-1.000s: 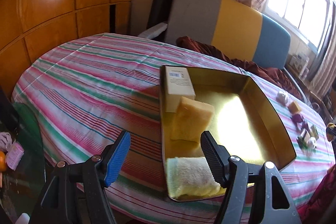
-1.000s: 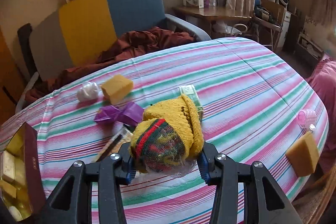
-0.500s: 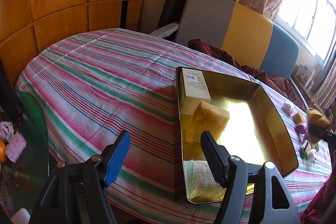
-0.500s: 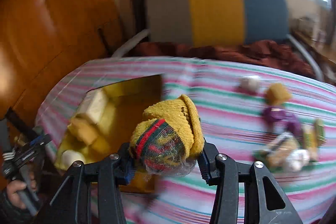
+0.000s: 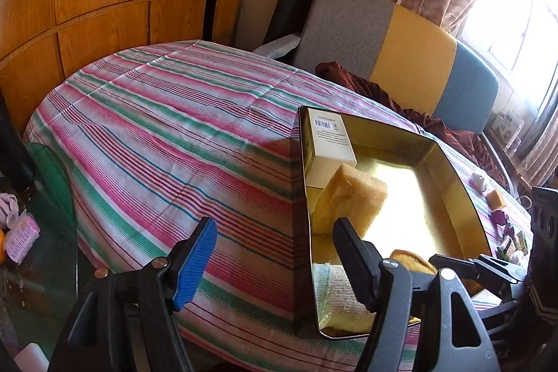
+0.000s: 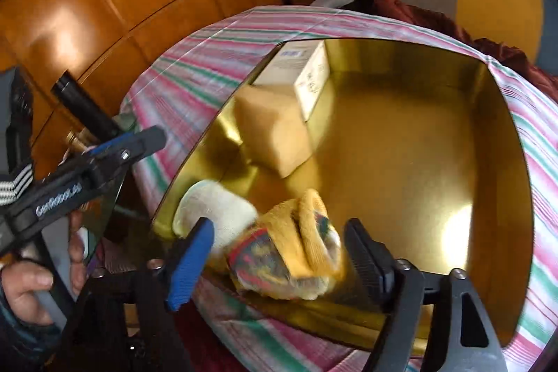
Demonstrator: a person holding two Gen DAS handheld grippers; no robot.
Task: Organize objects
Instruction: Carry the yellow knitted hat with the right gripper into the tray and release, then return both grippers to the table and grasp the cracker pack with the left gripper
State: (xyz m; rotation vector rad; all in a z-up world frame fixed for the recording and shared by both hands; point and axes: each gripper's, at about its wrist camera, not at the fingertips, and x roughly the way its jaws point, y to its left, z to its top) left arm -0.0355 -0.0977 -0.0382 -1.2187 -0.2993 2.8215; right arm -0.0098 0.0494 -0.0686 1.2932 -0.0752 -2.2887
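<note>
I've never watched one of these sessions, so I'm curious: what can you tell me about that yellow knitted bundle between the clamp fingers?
The yellow knitted bundle looks like a rolled sock: soft mustard knit with a folded cuff and a red-and-green striped patch. It lies at the near edge of the gold tray, against a white rolled cloth. The right gripper straddles it; its jaws have just been opening, and the pads appear clear of the knit.

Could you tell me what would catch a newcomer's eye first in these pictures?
Probably the shiny gold tray on the striped tablecloth, glaring with window light. Next, the yellow sock bundle at its near edge, between the open jaws of the right gripper.
</note>
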